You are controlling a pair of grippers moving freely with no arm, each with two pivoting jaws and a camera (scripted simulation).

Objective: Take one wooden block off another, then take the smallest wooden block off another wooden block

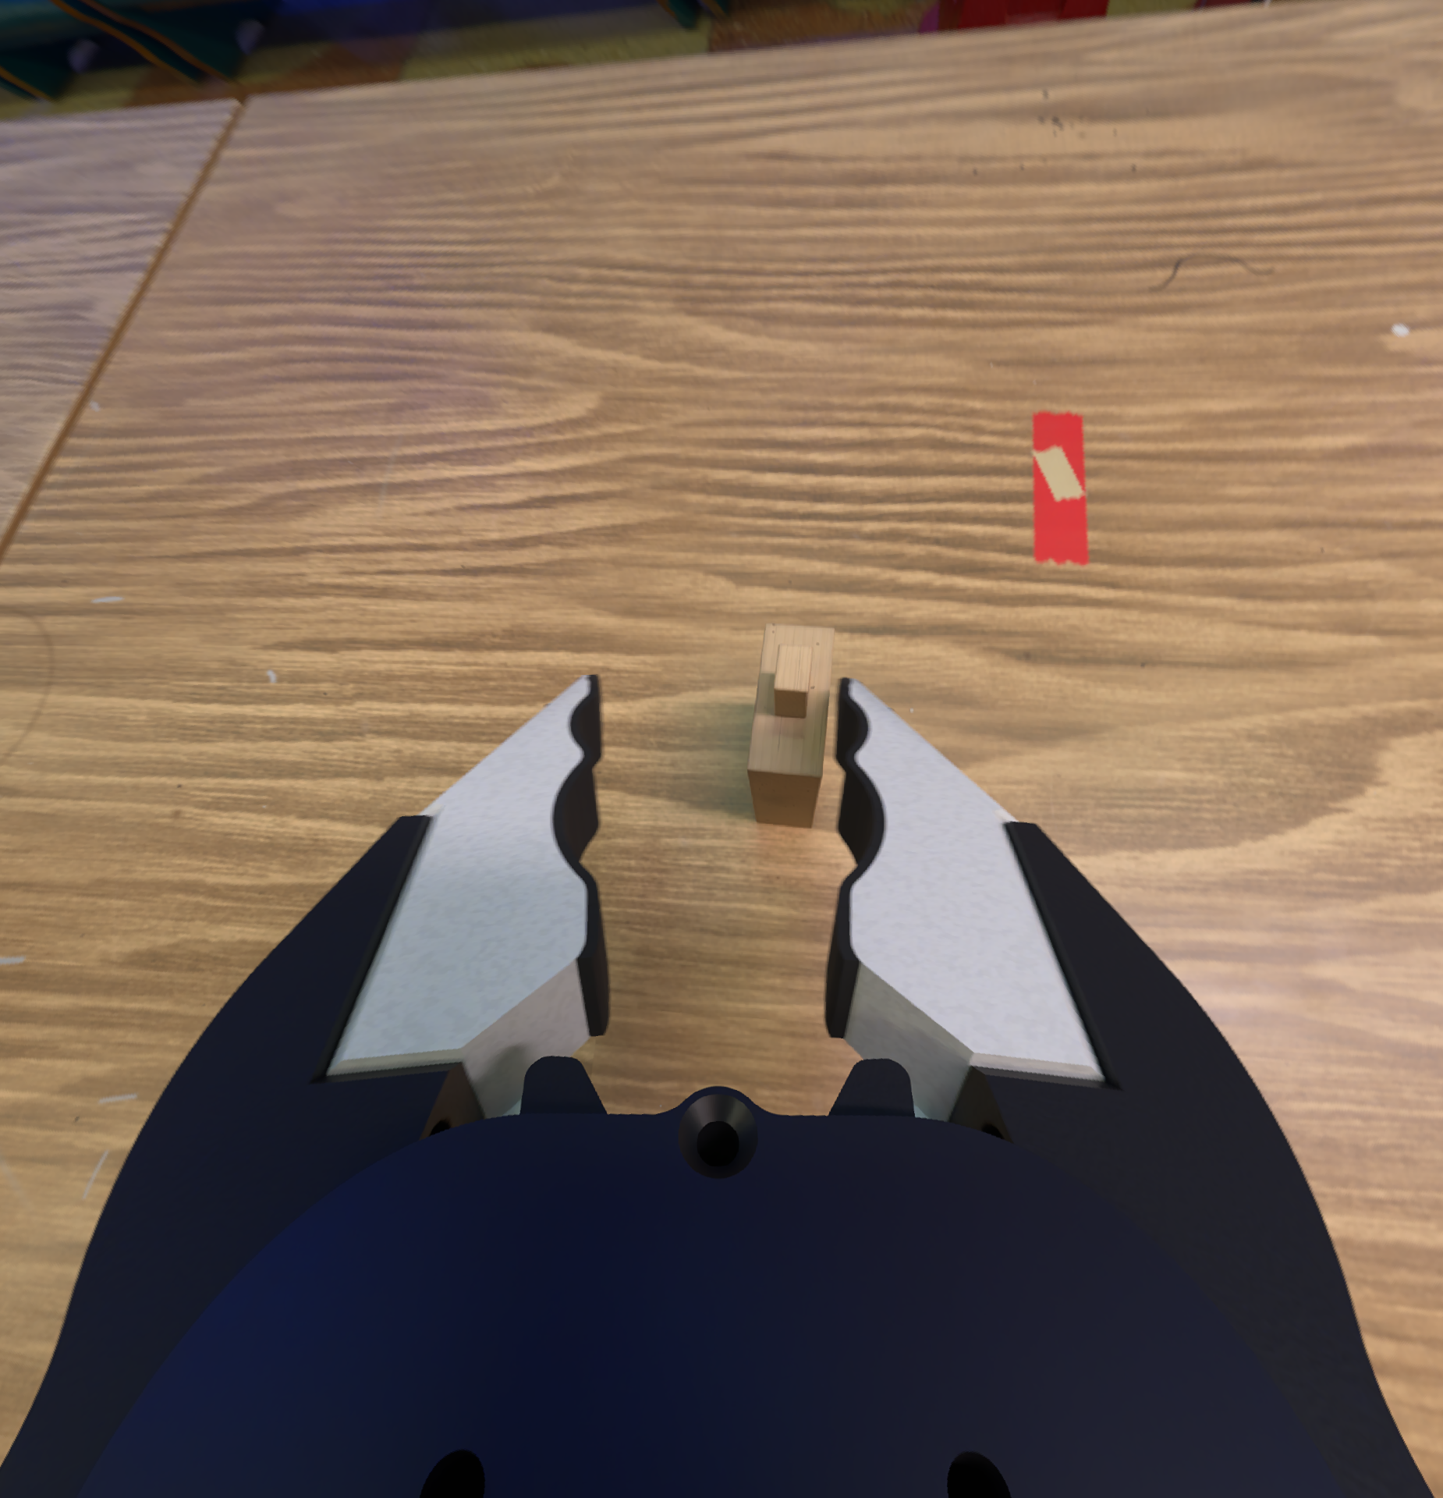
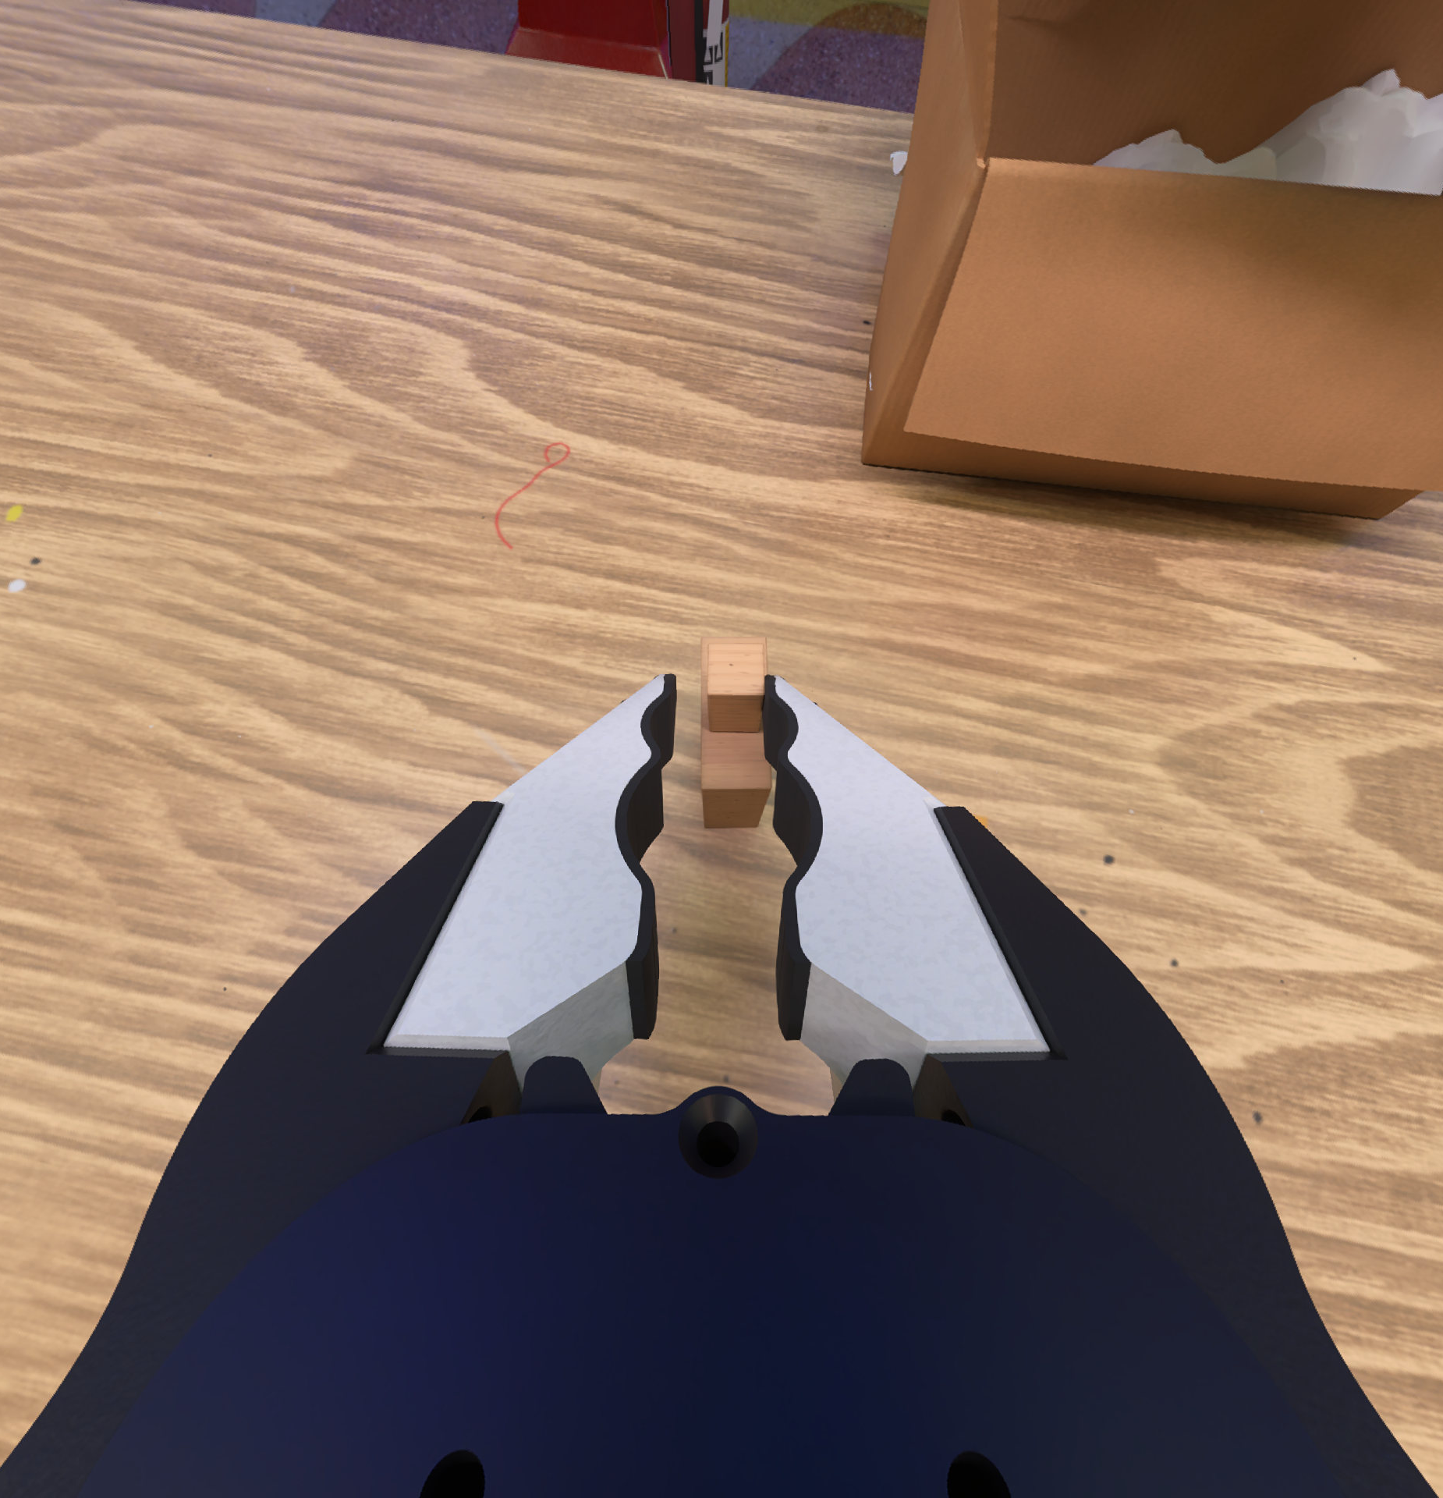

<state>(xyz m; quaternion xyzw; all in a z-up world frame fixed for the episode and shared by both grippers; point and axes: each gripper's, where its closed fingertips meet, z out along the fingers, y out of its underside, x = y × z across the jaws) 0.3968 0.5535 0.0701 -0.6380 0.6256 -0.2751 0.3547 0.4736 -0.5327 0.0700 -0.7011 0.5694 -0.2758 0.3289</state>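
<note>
Neither removal looks done: on the bench, beside the red tape, the smallest block sits atop its long block between the left gripper's spread fingers, while the right gripper's narrowly parted fingers flank a cube stacked on another block.

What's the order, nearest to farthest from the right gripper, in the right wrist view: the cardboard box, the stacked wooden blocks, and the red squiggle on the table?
1. Stacked wooden blocks, between the right gripper fingertips.
2. Red squiggle, ahead, left.
3. Cardboard box, far right.
</note>
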